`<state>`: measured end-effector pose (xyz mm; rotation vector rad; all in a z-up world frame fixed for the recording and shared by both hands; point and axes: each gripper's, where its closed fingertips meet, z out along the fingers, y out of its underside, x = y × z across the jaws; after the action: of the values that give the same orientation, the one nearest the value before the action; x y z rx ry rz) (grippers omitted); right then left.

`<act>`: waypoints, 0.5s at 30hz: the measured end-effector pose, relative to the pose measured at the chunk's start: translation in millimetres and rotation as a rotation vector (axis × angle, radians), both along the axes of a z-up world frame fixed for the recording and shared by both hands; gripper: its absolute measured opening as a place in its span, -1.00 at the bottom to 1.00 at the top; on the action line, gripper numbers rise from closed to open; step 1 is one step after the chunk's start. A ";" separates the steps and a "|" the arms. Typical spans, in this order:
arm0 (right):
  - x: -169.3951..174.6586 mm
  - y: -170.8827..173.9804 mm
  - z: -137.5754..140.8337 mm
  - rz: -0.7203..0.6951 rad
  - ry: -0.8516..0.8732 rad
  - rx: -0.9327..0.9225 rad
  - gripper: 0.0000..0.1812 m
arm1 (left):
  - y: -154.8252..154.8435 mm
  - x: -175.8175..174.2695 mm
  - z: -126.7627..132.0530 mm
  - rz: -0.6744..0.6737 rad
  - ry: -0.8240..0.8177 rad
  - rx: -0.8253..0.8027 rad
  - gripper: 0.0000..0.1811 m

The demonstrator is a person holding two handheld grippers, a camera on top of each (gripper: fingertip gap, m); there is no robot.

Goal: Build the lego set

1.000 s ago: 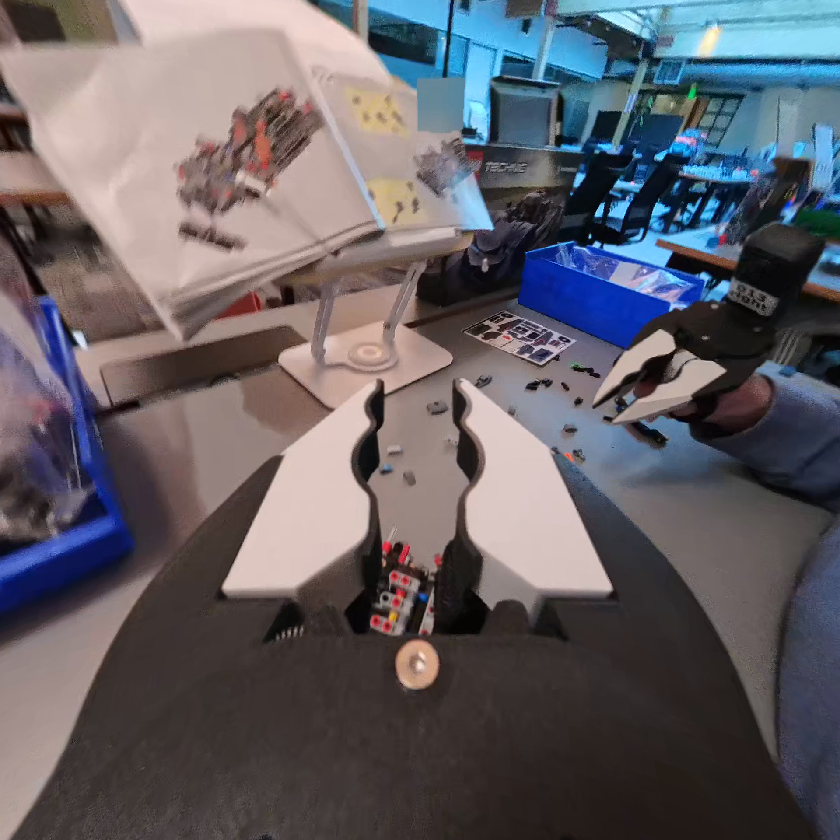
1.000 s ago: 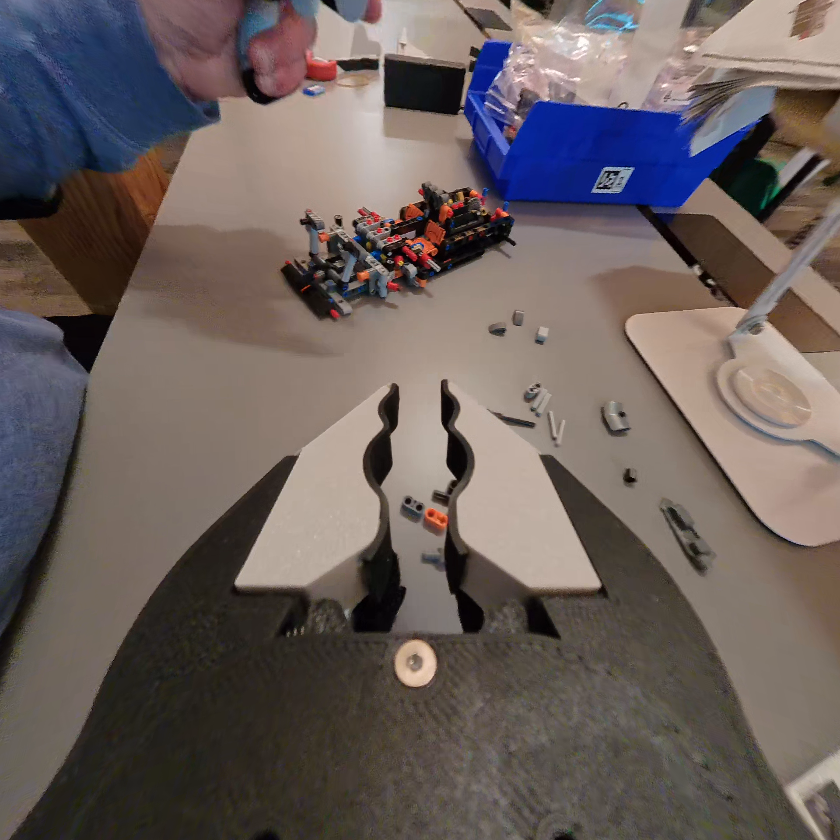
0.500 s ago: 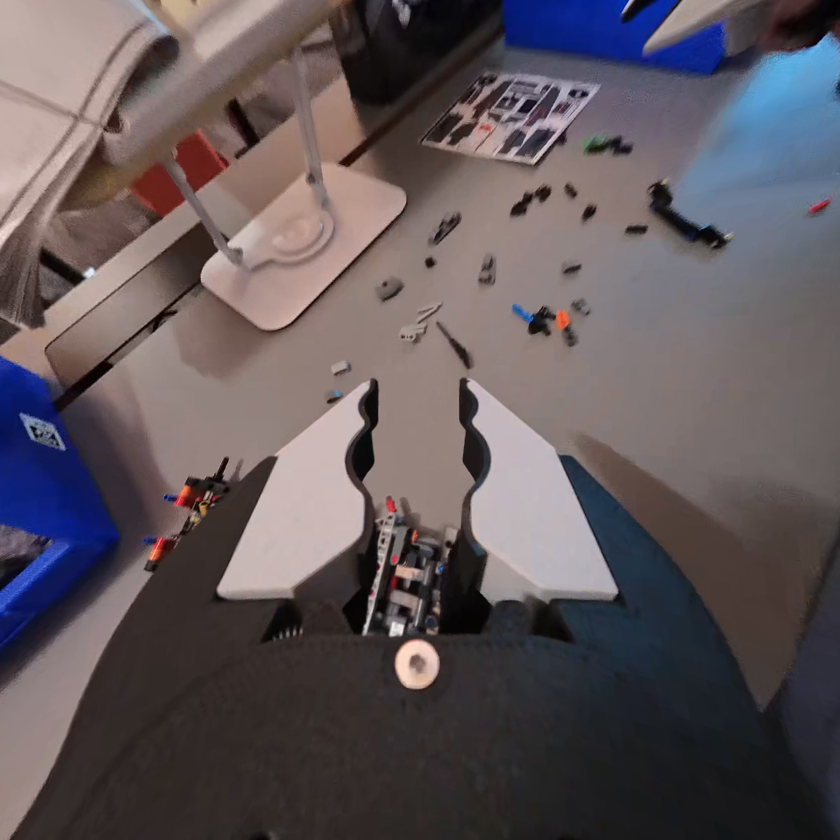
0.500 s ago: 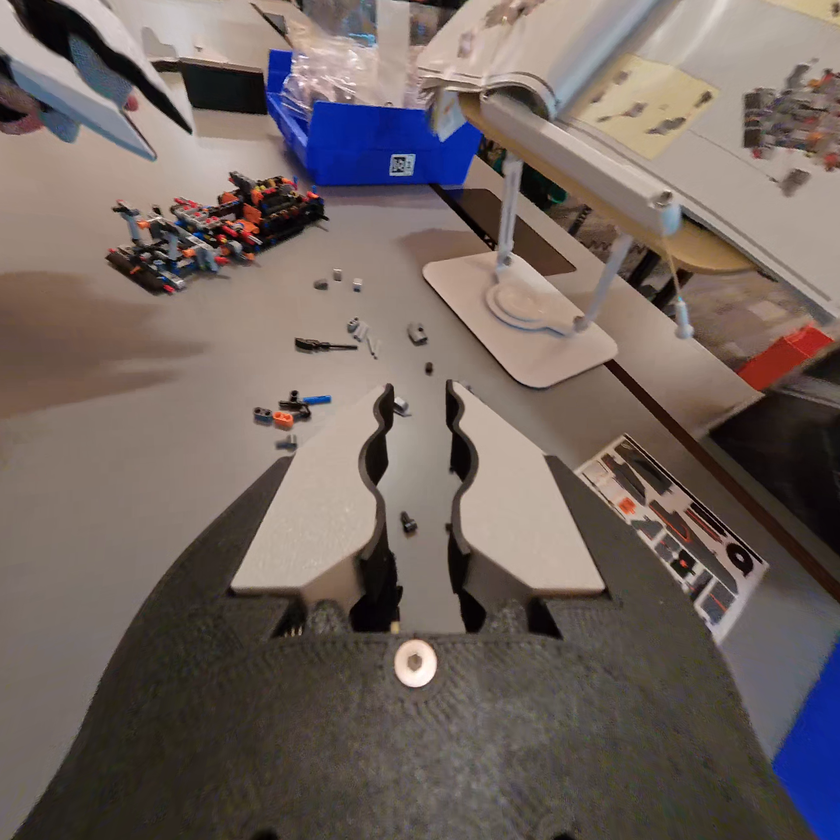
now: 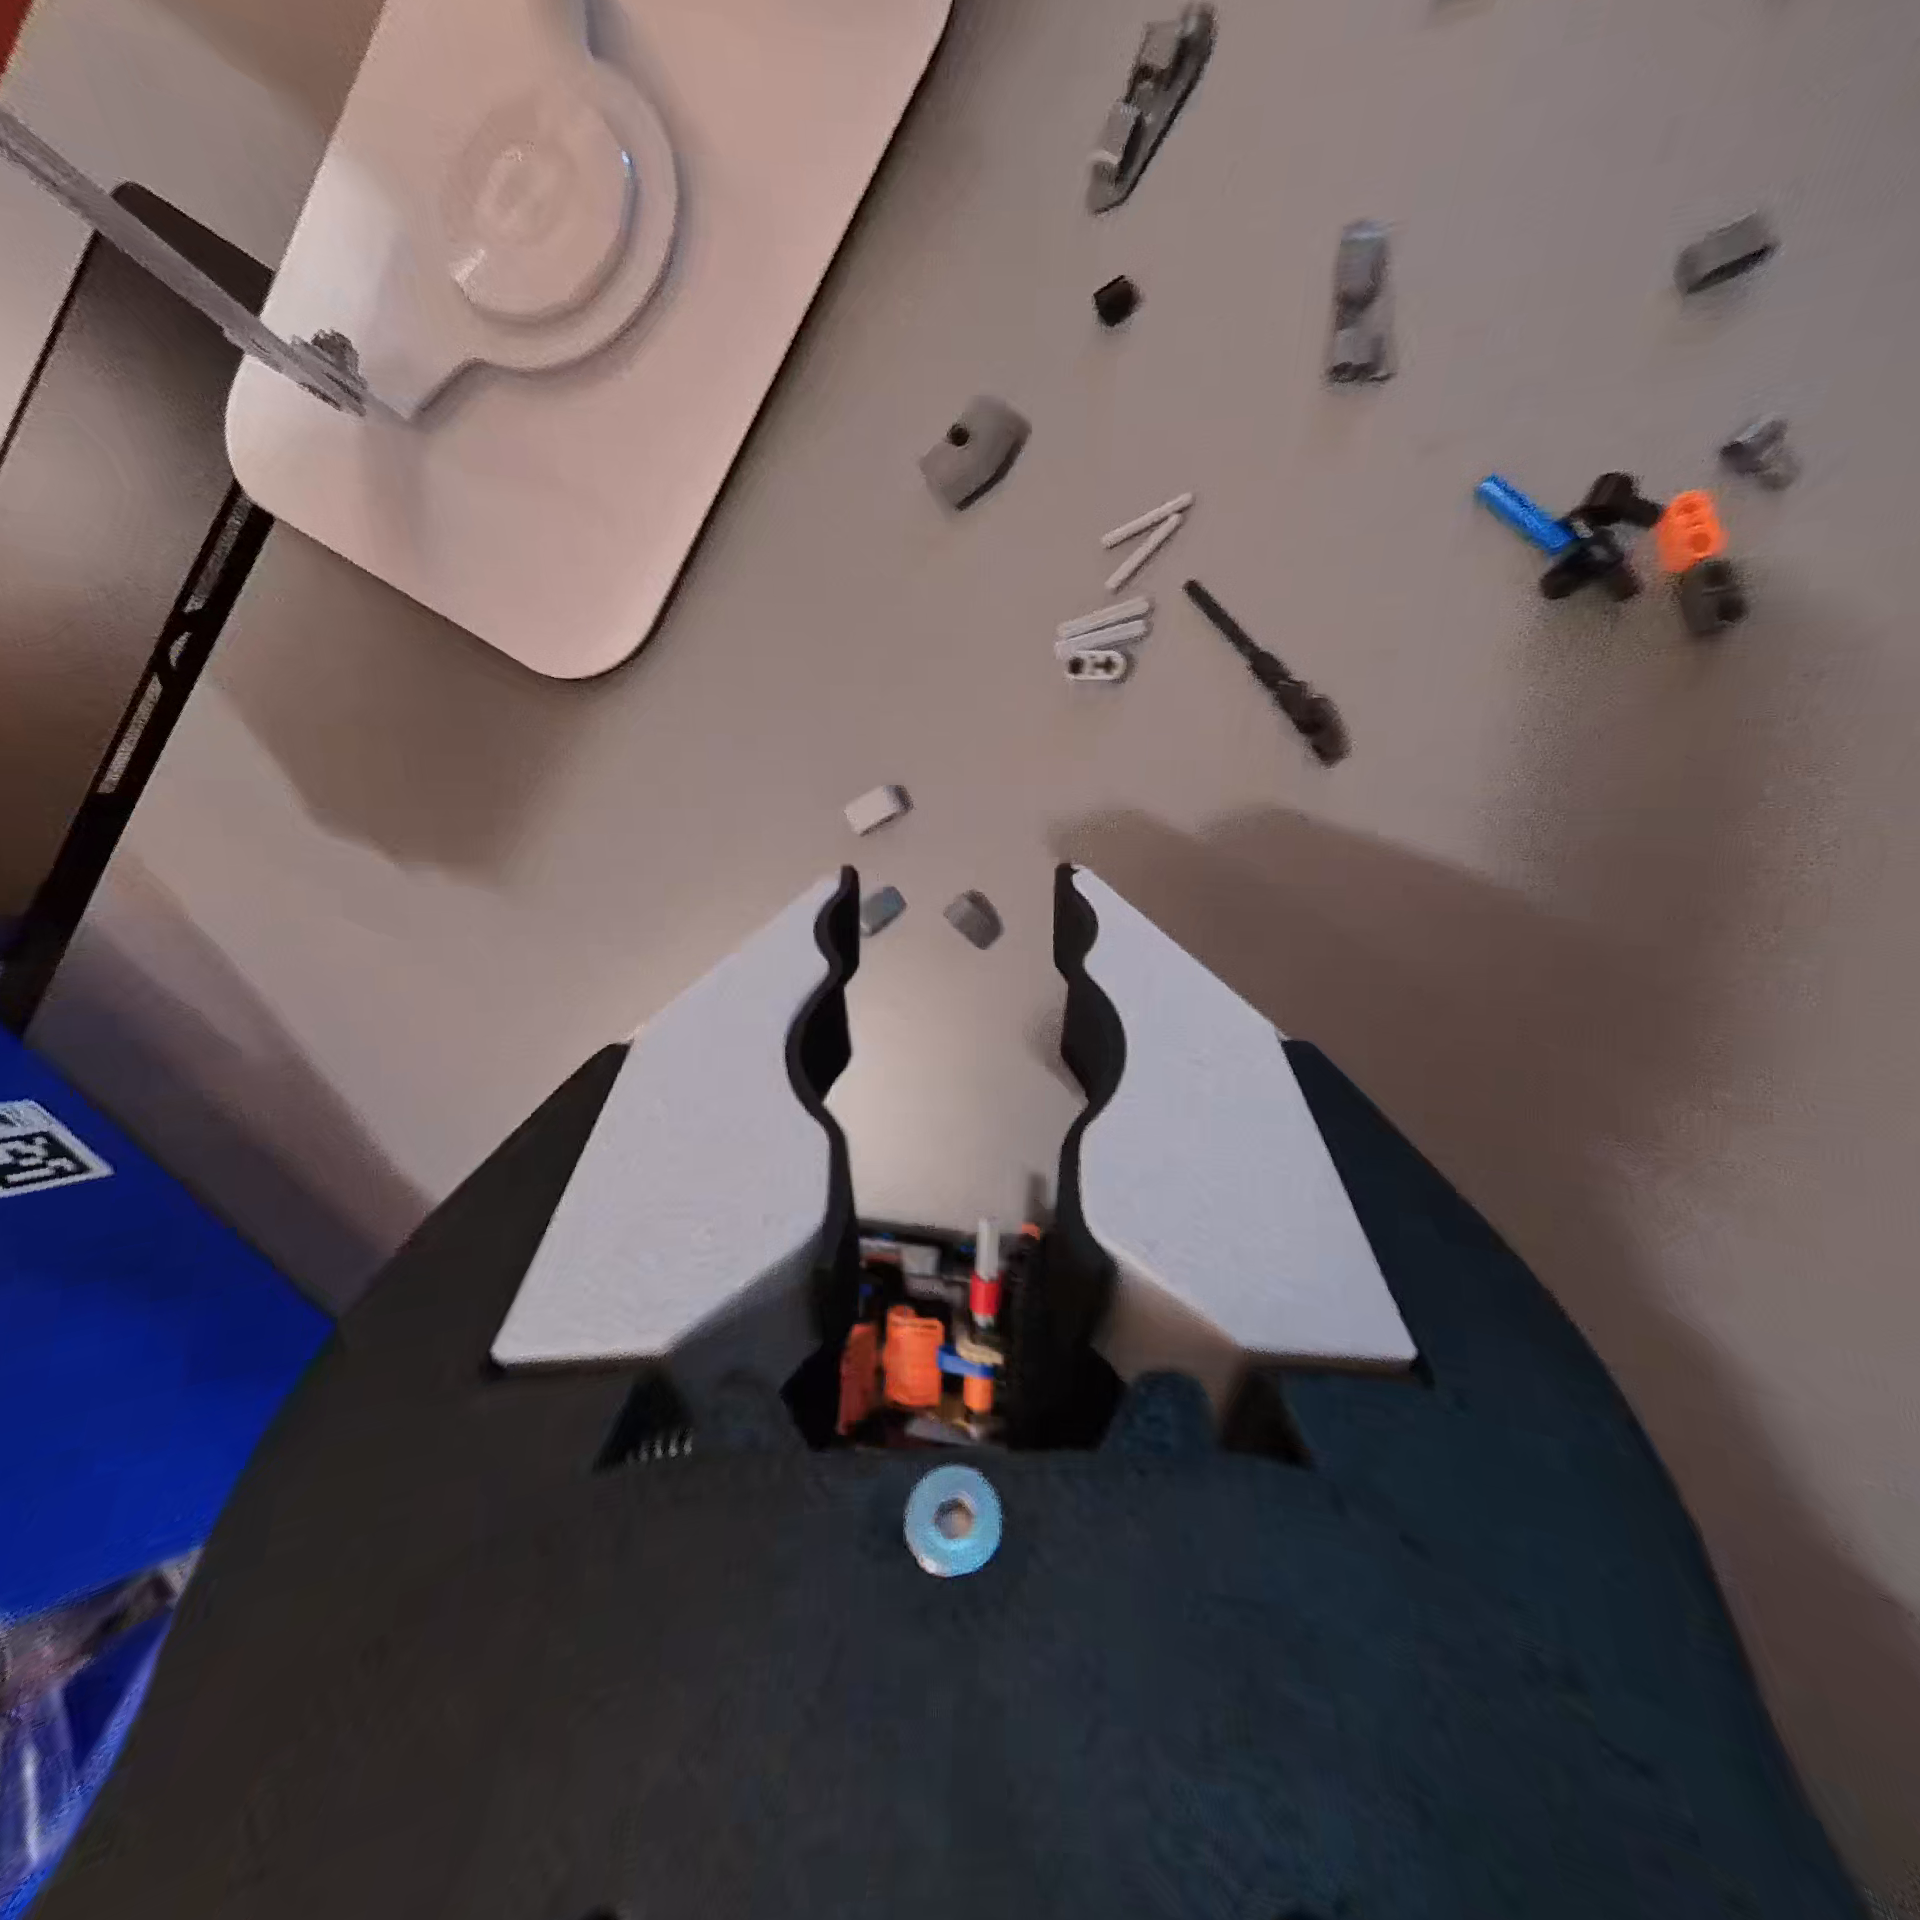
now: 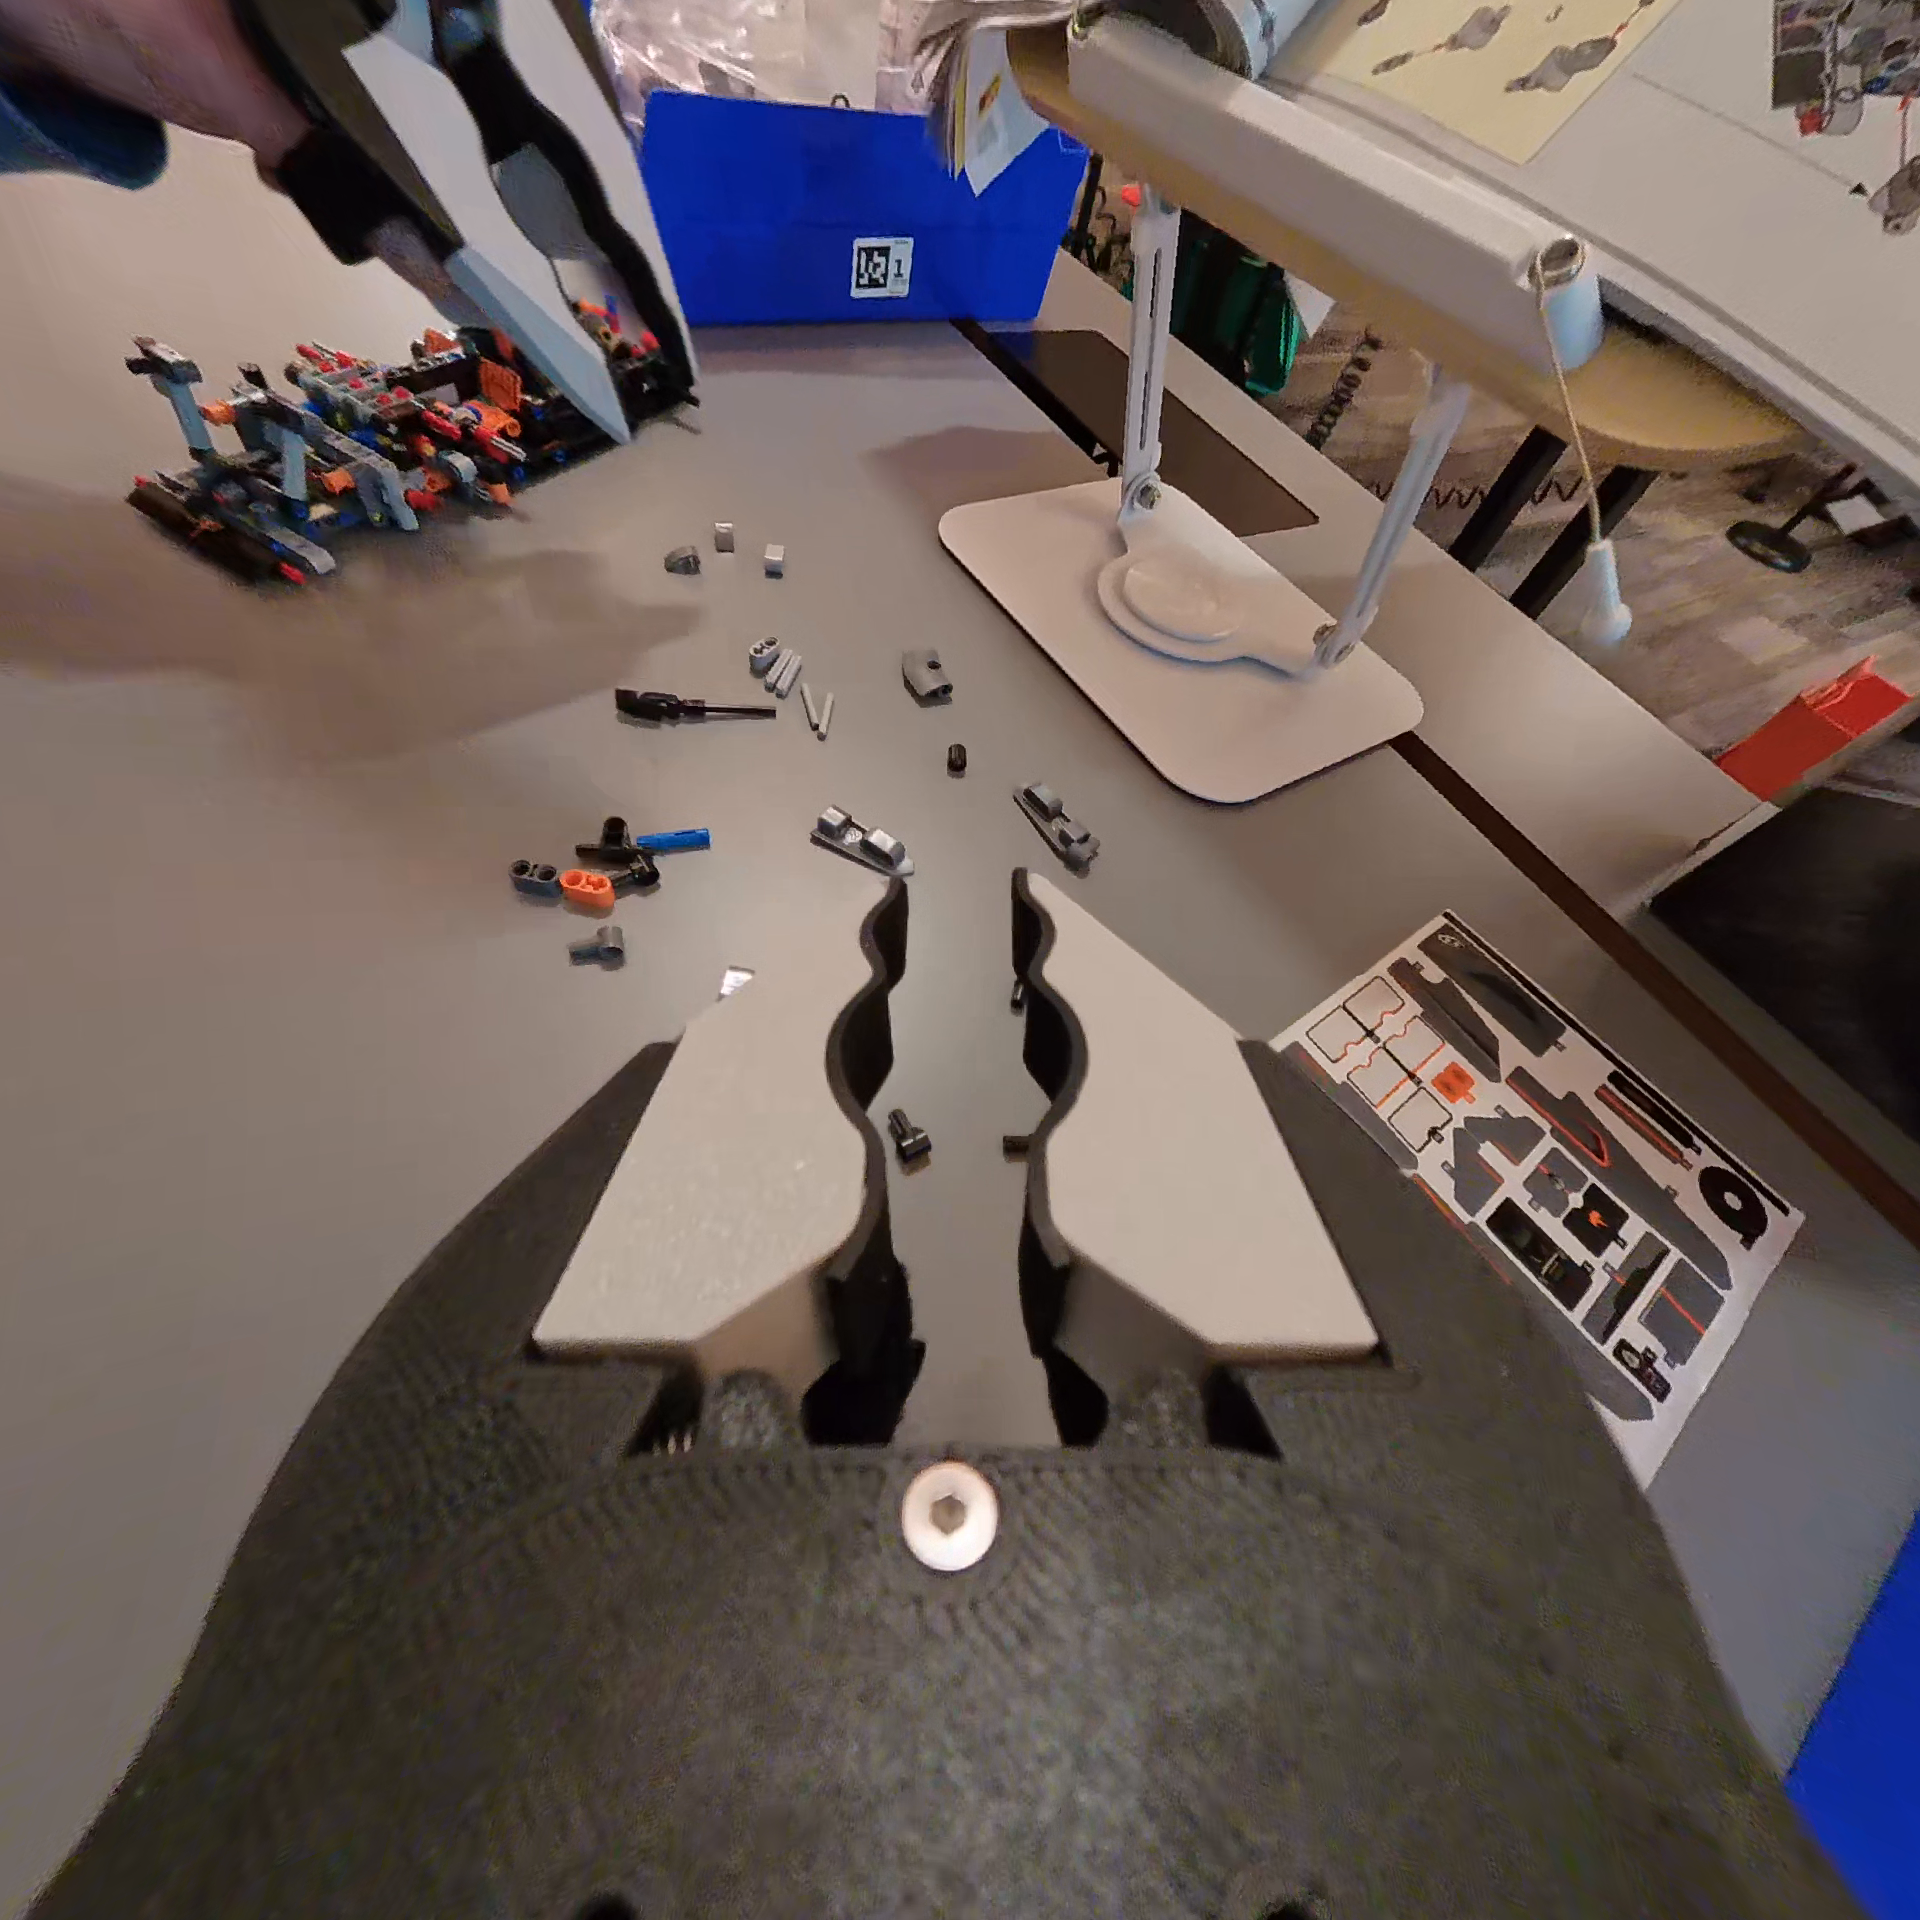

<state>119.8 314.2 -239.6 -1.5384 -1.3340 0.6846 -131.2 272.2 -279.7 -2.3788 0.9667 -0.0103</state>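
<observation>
I held the left gripper (image 5: 951,883) spread above the lego chassis (image 6: 353,447), and the right gripper (image 6: 956,883) spread, empty, over loose pieces (image 6: 608,878).

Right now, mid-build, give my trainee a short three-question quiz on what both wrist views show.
1. True or false: the right gripper holds a piece.
2. What colour is the bin behind the lego model?
3. The left gripper hangs over: A) the sticker sheet B) the lego model C) the stand base.

Key: 1 false; 2 blue; 3 B.
</observation>
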 end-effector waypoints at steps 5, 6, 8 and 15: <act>2.3 5.5 -5.2 -0.015 -0.001 -0.004 -0.82 | 22.6 -5.1 -11.0 -0.021 0.020 -0.016 -0.58; 2.4 6.1 -6.9 -0.015 -0.003 -0.011 -0.83 | 24.7 -4.9 -13.4 -0.026 0.016 -0.026 -0.58; 2.7 8.2 -10.8 -0.023 -0.012 -0.013 -0.84 | 28.8 -5.0 -17.9 -0.033 0.011 -0.034 -0.60; 4.7 12.8 -19.0 -0.033 -0.038 -0.010 -0.84 | 36.1 -16.3 -28.6 -0.086 0.004 -0.047 -0.66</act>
<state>124.6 327.0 -258.6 -1.5849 -1.3321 0.6453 -147.4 308.3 -308.3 -2.3790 1.0811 -0.0623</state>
